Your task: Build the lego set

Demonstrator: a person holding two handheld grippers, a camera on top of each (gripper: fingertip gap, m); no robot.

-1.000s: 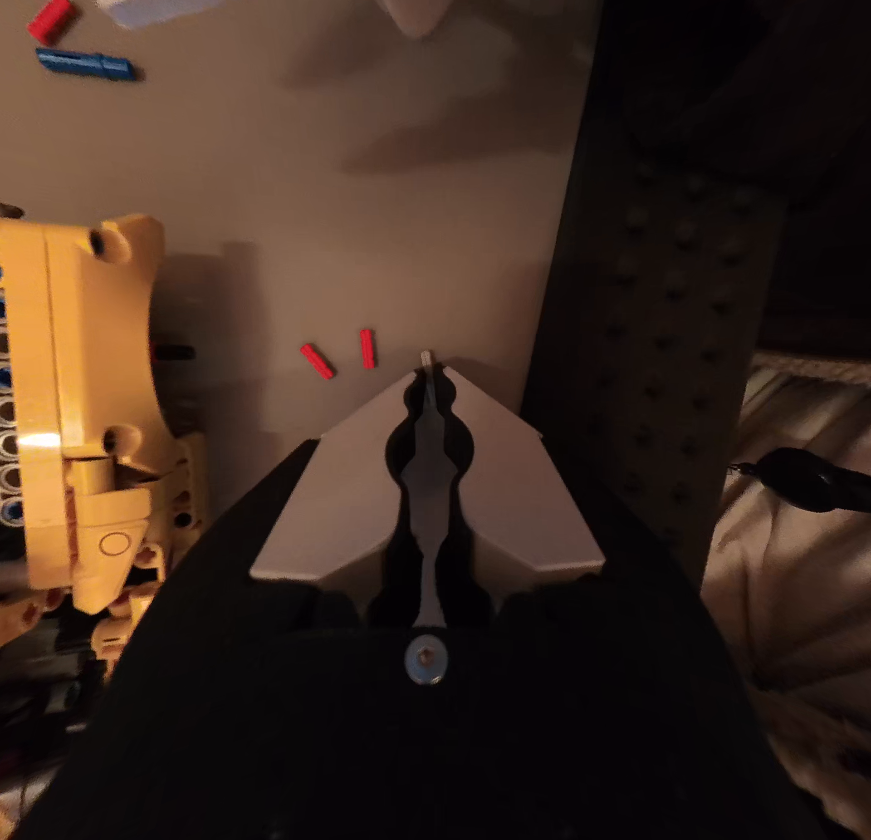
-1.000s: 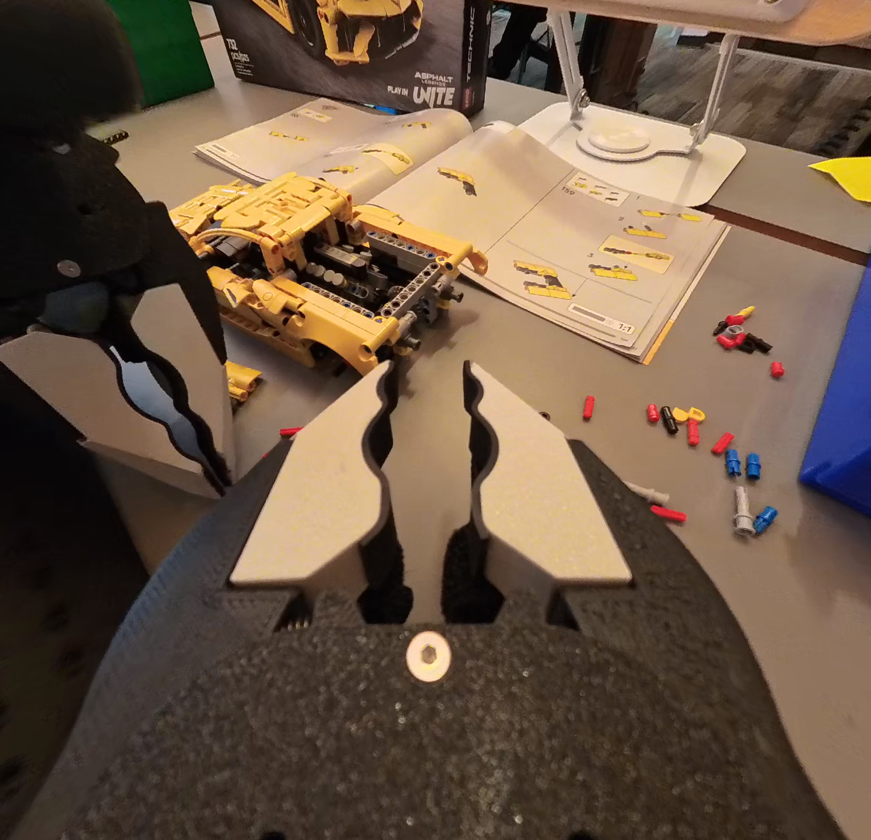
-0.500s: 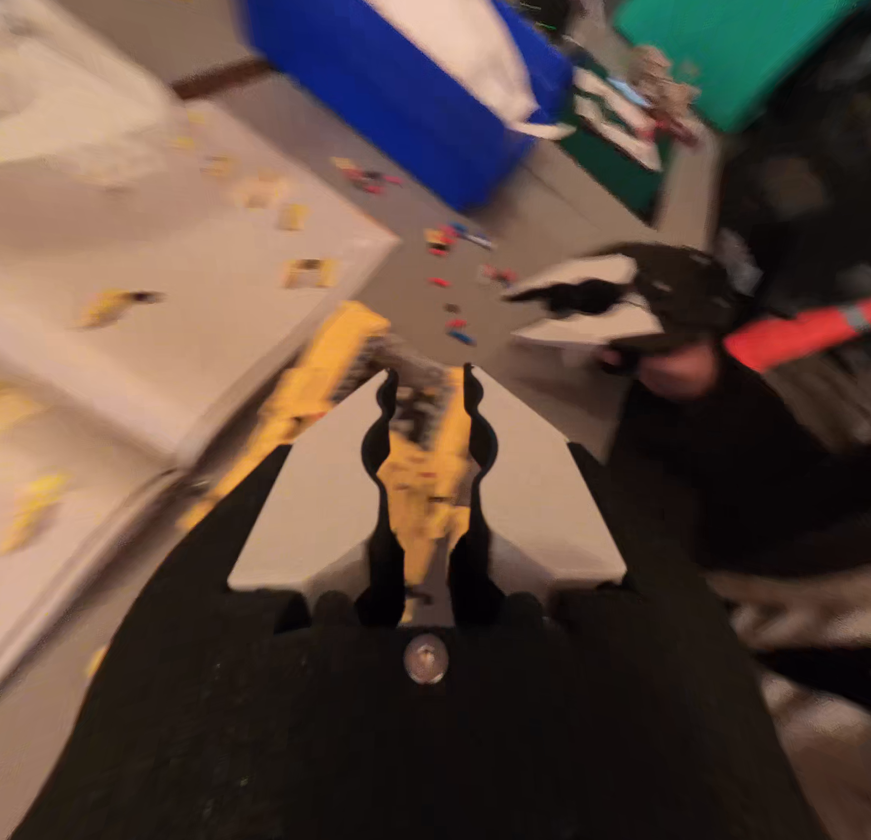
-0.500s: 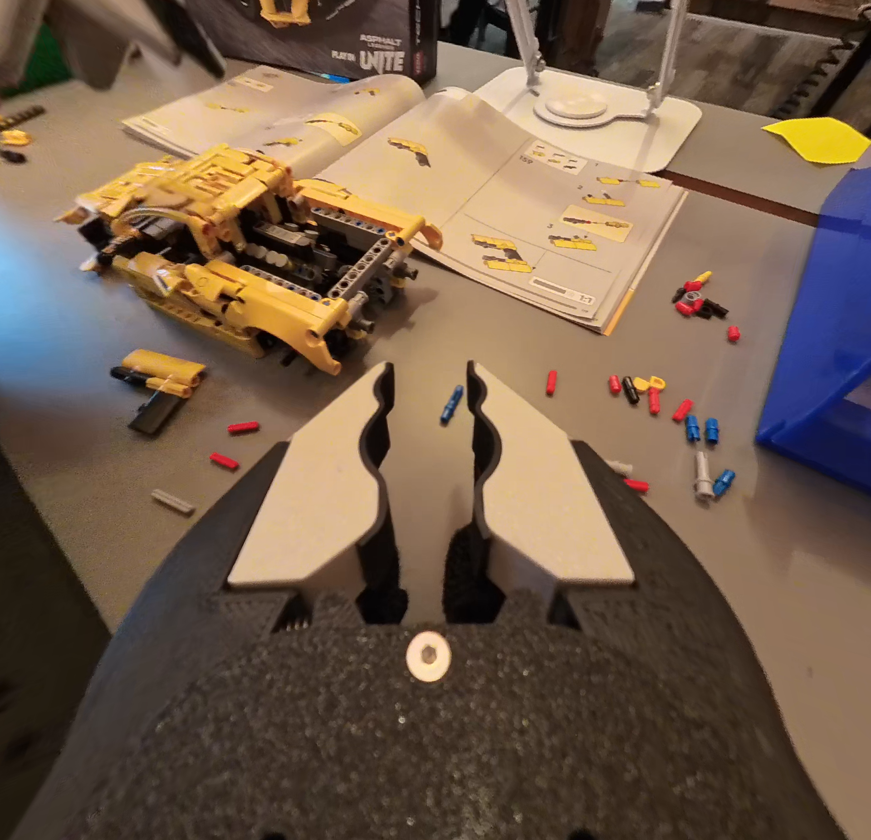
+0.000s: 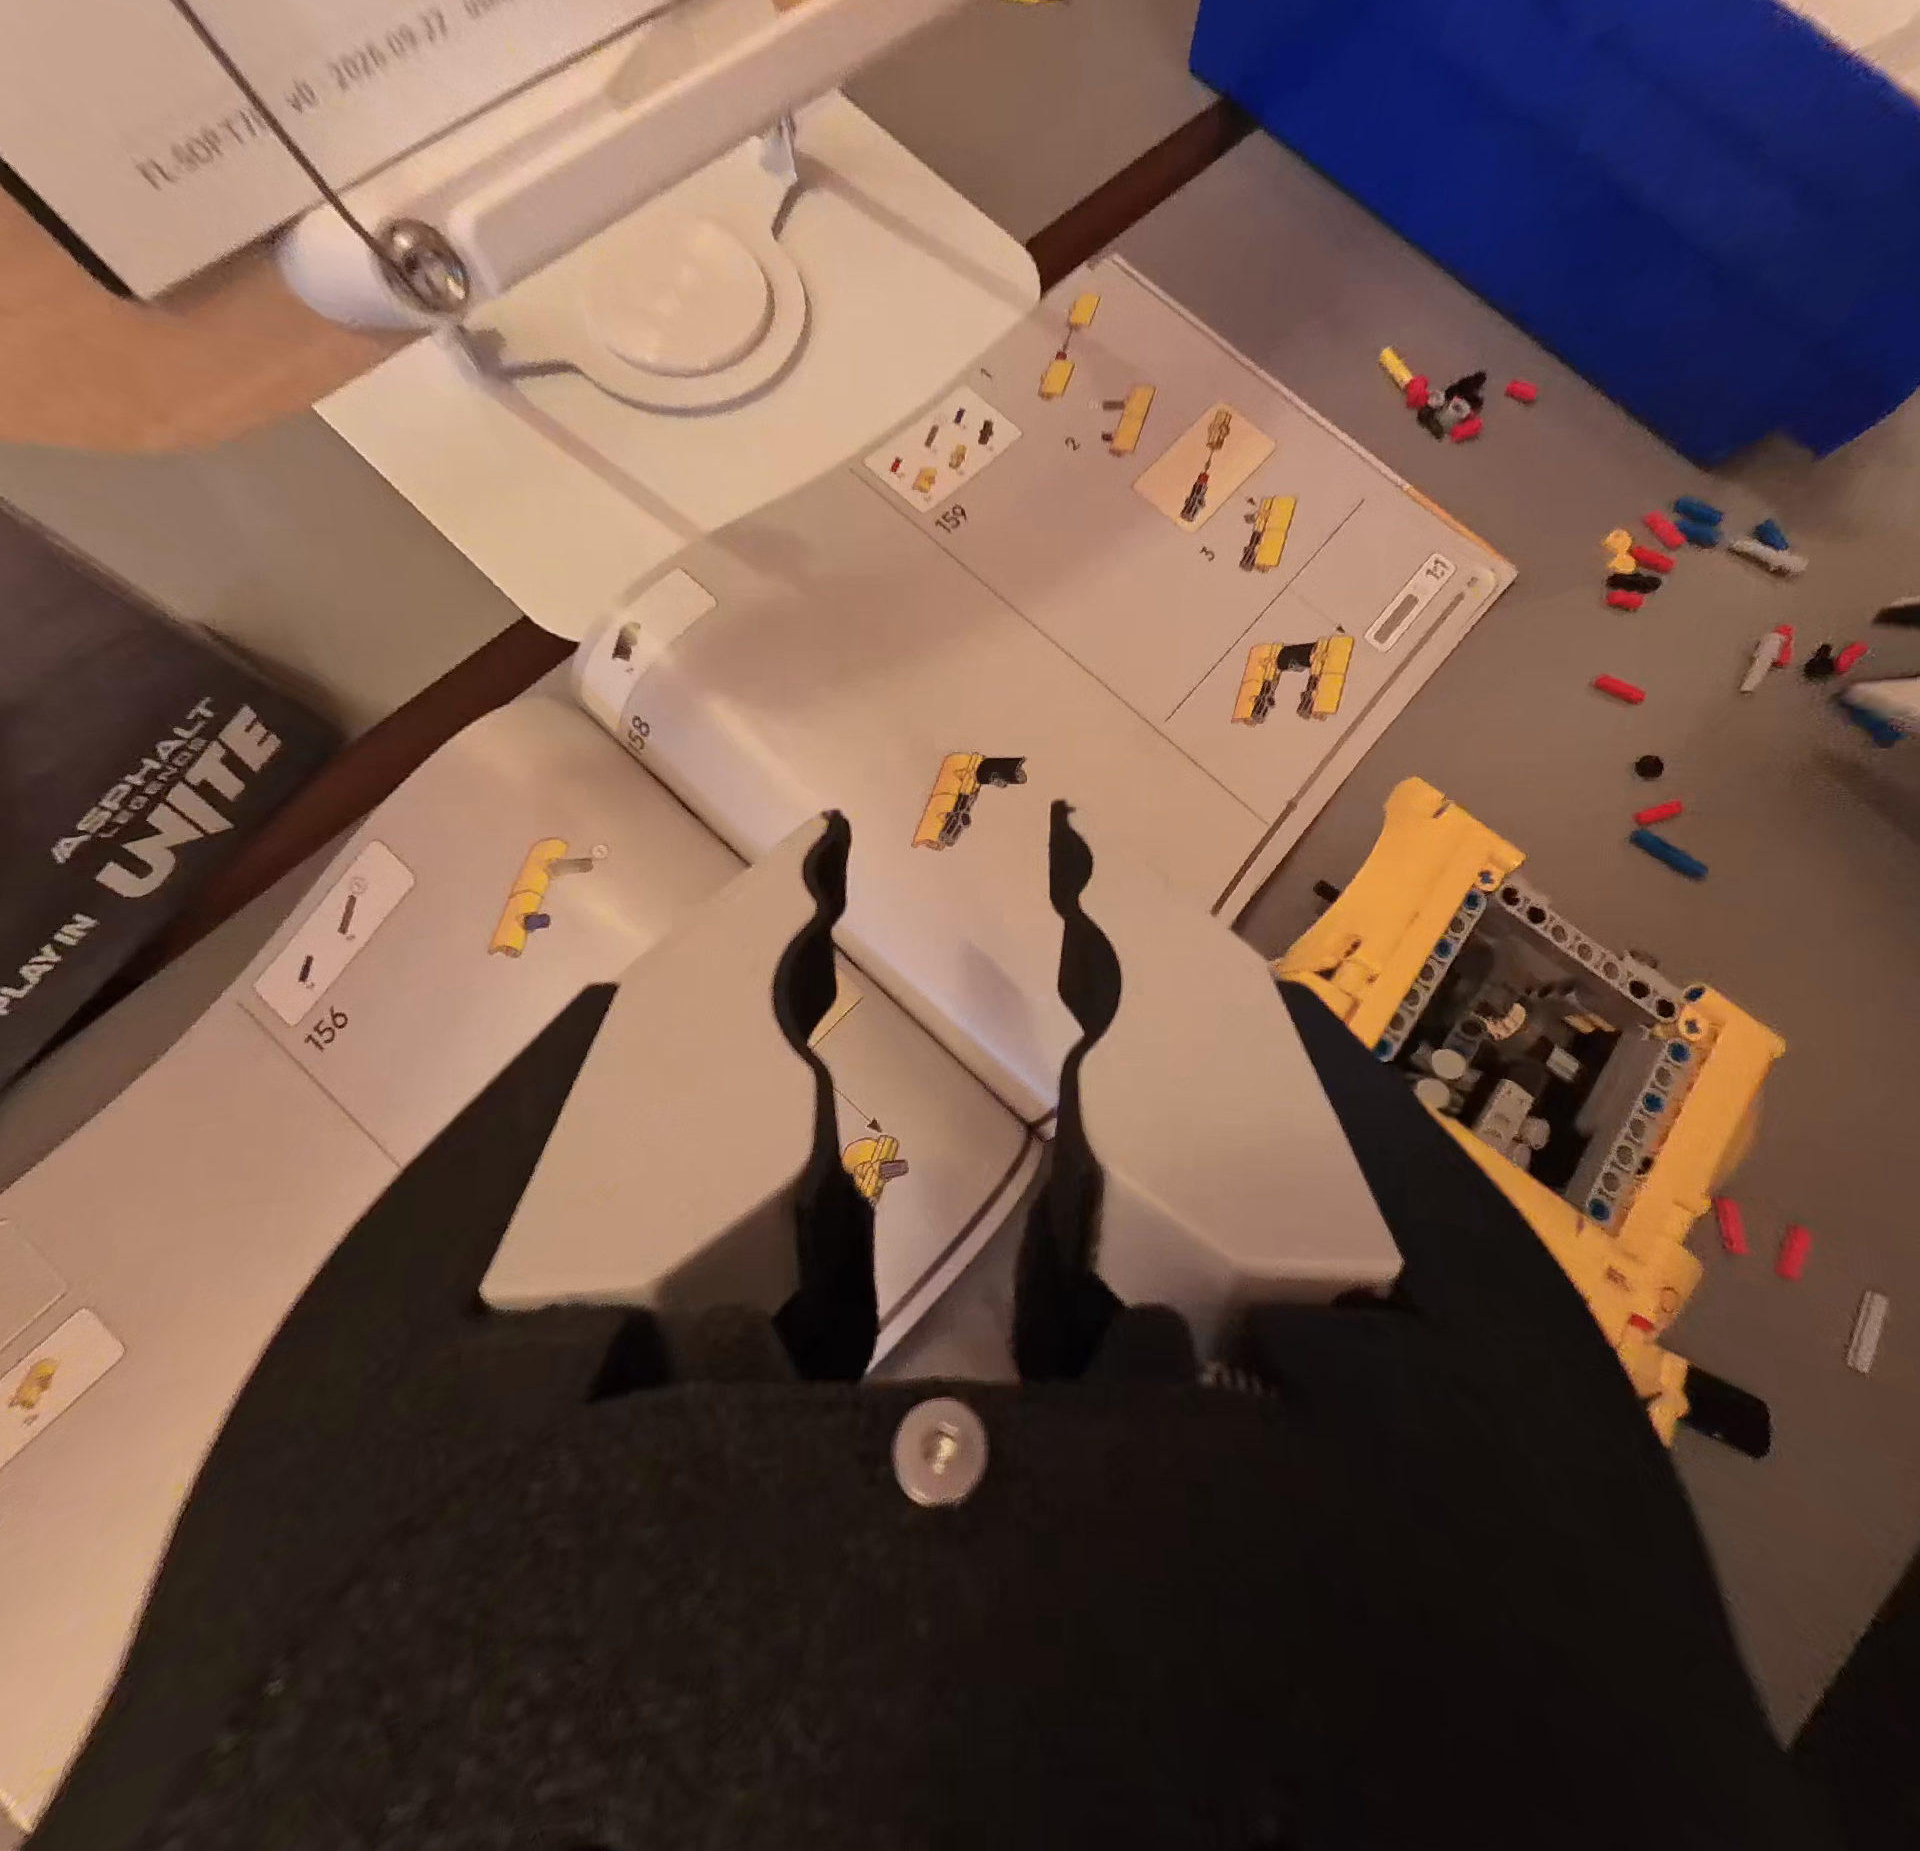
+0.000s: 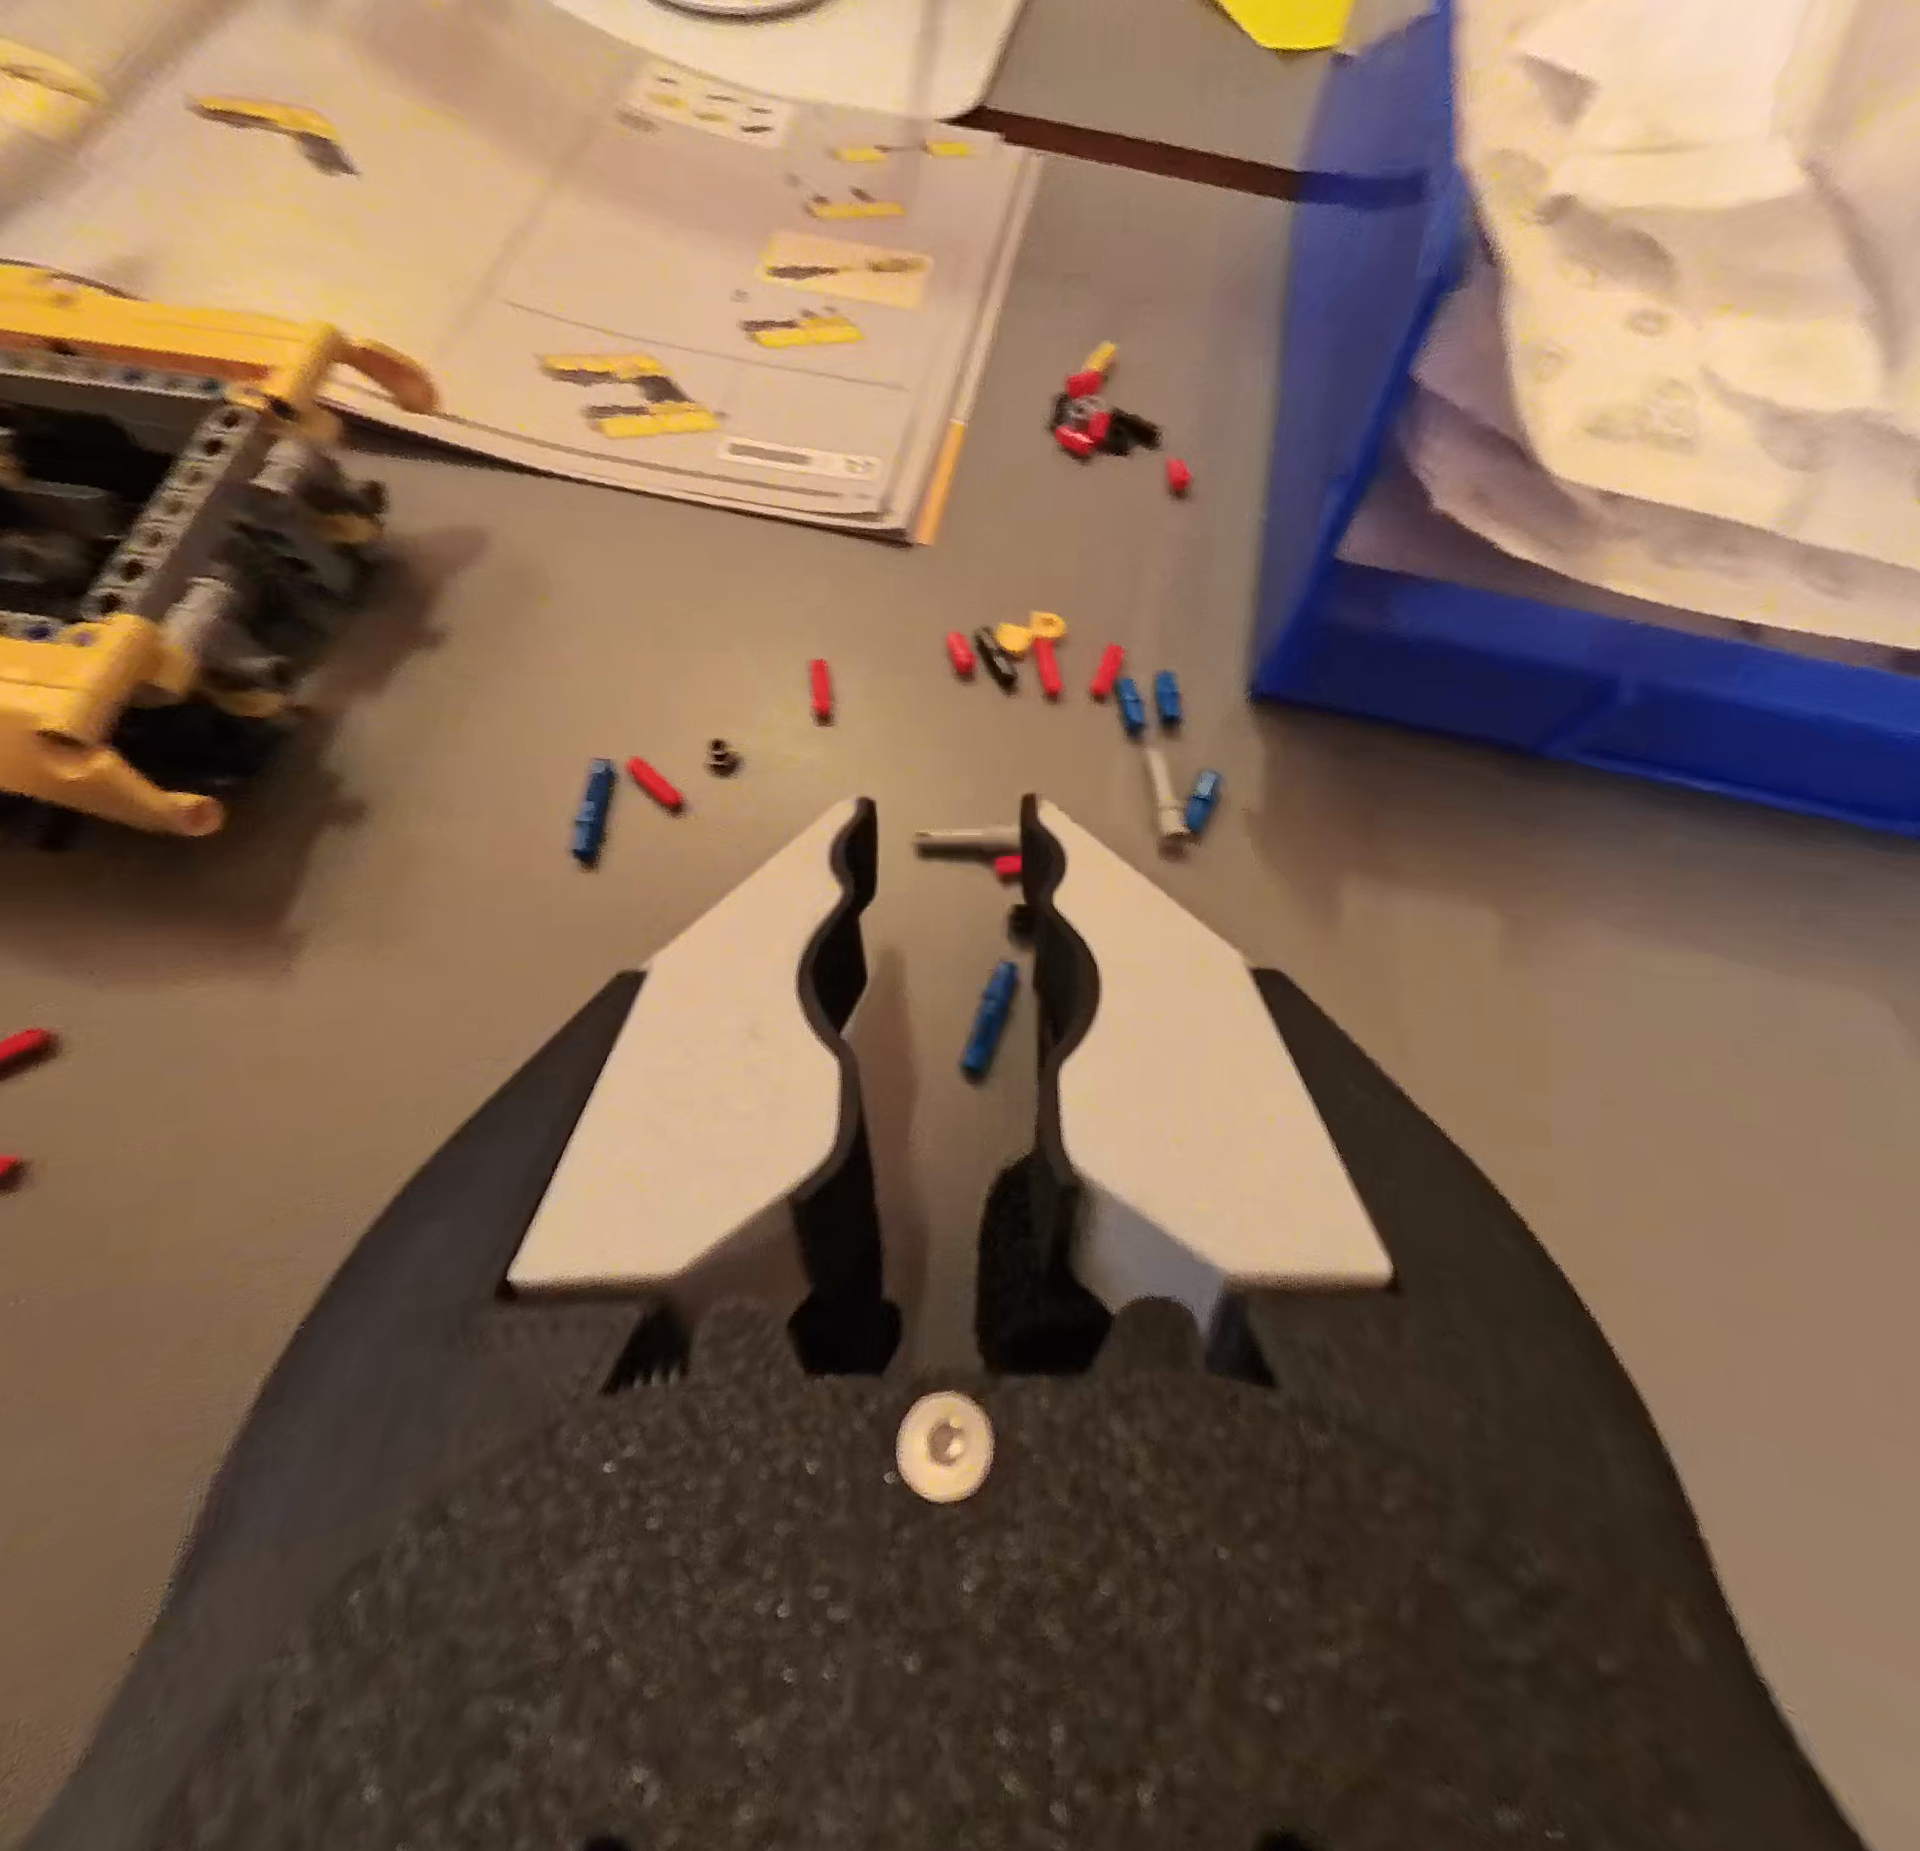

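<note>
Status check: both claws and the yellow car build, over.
Left claw open, empty, above the open instruction booklet. Right claw open, empty, over loose pins. Half-built yellow lego car untouched on the grey table. Nothing blocking.

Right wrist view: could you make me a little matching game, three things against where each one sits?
Things:
1. blue bin
2. yellow car model
3. blue pin

Places:
A. left edge of the view
B. on the table between the open right tongs
C. right side, holding white paper

Pairs: 1-C, 2-A, 3-B
</note>
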